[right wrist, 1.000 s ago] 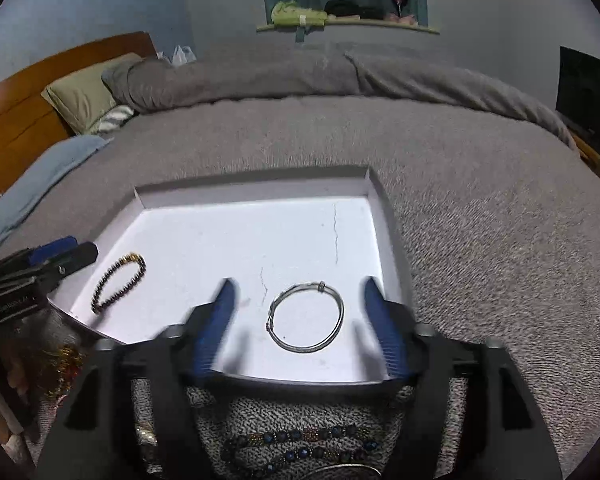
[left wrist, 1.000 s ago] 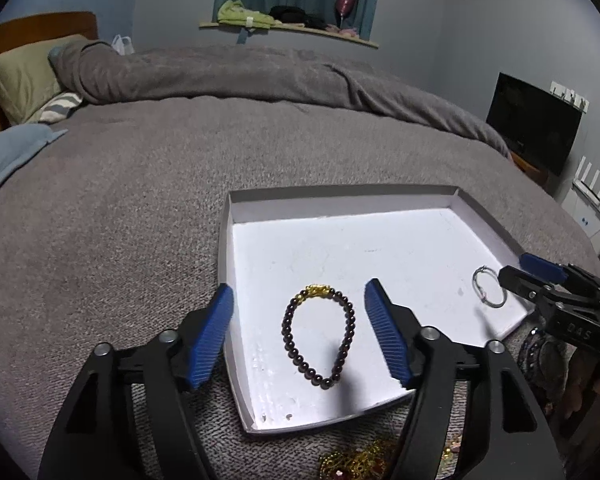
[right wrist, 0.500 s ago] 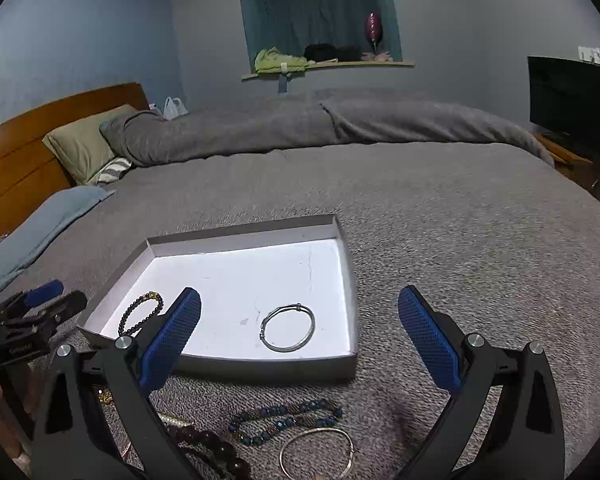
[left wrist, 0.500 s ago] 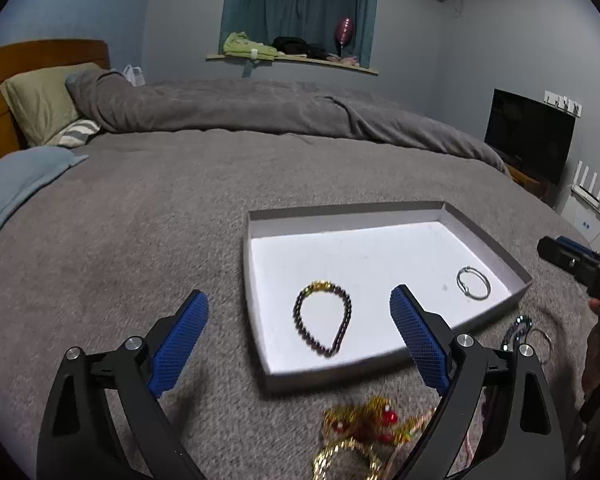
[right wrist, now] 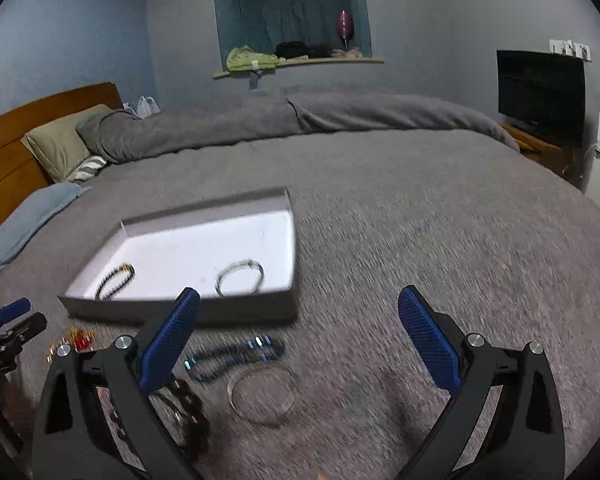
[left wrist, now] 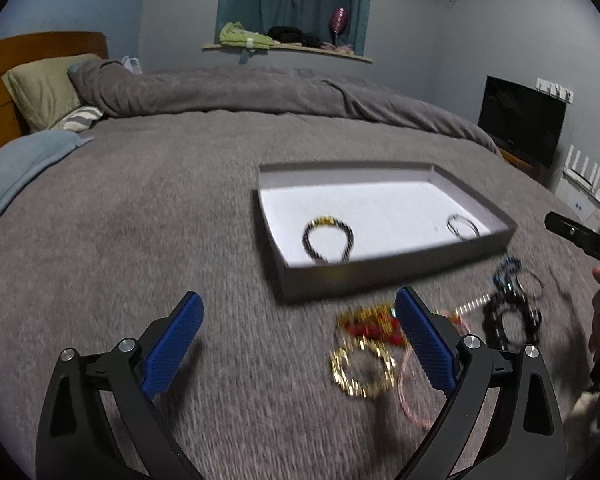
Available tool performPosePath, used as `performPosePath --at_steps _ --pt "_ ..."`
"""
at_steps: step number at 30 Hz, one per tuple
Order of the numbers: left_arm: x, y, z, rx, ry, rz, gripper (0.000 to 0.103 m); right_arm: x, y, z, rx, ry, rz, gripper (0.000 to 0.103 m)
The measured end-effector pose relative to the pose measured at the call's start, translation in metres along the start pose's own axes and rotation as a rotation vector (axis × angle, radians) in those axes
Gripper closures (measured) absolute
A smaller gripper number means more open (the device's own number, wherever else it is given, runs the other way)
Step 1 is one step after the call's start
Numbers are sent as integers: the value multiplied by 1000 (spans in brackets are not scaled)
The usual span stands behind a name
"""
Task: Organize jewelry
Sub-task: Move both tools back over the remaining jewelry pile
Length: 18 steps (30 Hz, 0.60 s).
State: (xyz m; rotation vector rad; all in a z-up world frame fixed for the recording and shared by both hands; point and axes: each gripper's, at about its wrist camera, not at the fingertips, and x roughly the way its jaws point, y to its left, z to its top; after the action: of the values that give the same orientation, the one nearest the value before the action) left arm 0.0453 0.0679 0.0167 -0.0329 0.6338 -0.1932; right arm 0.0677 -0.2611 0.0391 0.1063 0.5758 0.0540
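Note:
A shallow grey box [left wrist: 400, 276] [right wrist: 180, 312] with a white floor lies on the bed. Inside it rest a dark beaded bracelet [left wrist: 328, 240] [right wrist: 114, 280] and a silver bangle [left wrist: 462, 226] [right wrist: 239, 278]. My left gripper [left wrist: 299, 295] hangs in front of the box with its jaws opening and nothing between them. My right gripper [right wrist: 299, 293] stands open and empty, over the blanket right of the box. Loose on the blanket near the box lie a gold chain bracelet [left wrist: 360, 372], a blue bead string [right wrist: 232, 356] and a clear bangle [right wrist: 260, 394].
A red and gold piece [left wrist: 370, 324], a thin pink bangle [left wrist: 412, 392] and a dark large-bead bracelet [left wrist: 508, 320] lie by my left gripper's right finger. Grey blanket [right wrist: 420, 220] spreads all around. Pillows [left wrist: 44, 88] and a wooden headboard are far left, a dark screen [right wrist: 540, 92] right.
Both grippers have drawn back from over the box and opened wide. The beaded bracelet and the silver bangle stay on the box floor. Loose jewelry in front of the box has come into view.

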Motion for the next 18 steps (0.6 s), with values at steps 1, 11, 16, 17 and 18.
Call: performPosePath --at_steps 1,11,16,17,18 --pt "-2 -1 -4 6 5 -4 7 -1 -2 -4 -3 3 8 5" --pt "-13 -11 -25 25 34 -58 7 -11 -12 -40 -29 55 34 5" --pt "-8 -15 -28 37 50 -65 7 -4 -4 -45 -52 89 57 5" --pt "-7 -17 -30 40 53 -64 7 -4 -1 -46 -62 89 61 6" --pt "-6 -18 -30 44 55 -63 7 -4 1 -47 -73 88 66 7"
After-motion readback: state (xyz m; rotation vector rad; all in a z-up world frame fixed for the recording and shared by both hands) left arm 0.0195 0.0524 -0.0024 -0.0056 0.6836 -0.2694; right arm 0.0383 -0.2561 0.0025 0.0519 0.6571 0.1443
